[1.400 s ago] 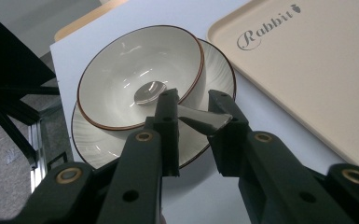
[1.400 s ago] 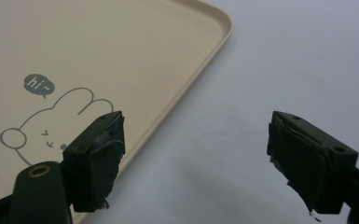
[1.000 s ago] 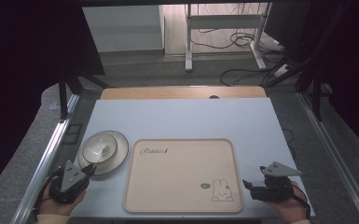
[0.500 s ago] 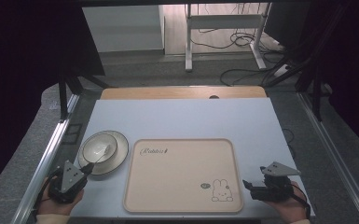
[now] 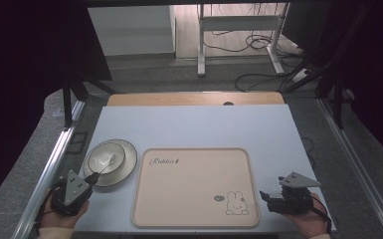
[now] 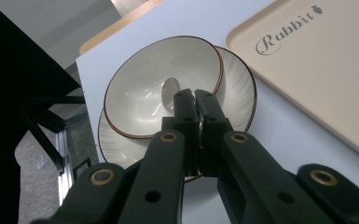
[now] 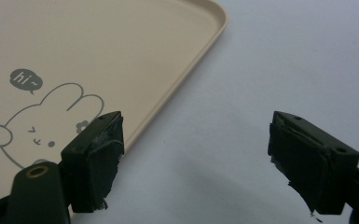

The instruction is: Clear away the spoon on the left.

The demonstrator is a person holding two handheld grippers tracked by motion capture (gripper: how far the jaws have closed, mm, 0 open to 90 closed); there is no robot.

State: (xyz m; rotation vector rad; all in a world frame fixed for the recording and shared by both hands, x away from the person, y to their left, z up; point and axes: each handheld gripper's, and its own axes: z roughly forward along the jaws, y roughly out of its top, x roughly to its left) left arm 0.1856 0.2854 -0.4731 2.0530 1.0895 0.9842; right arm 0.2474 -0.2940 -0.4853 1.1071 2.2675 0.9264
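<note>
A white bowl (image 5: 104, 158) with a brown rim sits on a ribbed white plate (image 5: 128, 160) at the table's left. My left gripper (image 5: 95, 176) is shut with nothing between its jaws, and its tips hang just over the plate's near edge. In the left gripper view the closed jaws (image 6: 195, 93) point at the bowl (image 6: 140, 93) and plate (image 6: 238, 98). A beige tray (image 5: 194, 184) with a rabbit drawing lies in the middle. My right gripper (image 5: 264, 196) rests open just right of the tray's near right corner. Its jaws (image 7: 196, 140) stand wide apart over bare table beside the tray (image 7: 98, 46).
The white table (image 5: 194, 124) ends in a wooden strip (image 5: 194, 98) at the far side. A metal rail (image 5: 54, 159) runs along the left edge. Desk legs and cables lie on the floor beyond. The tray (image 6: 317, 70) holds nothing.
</note>
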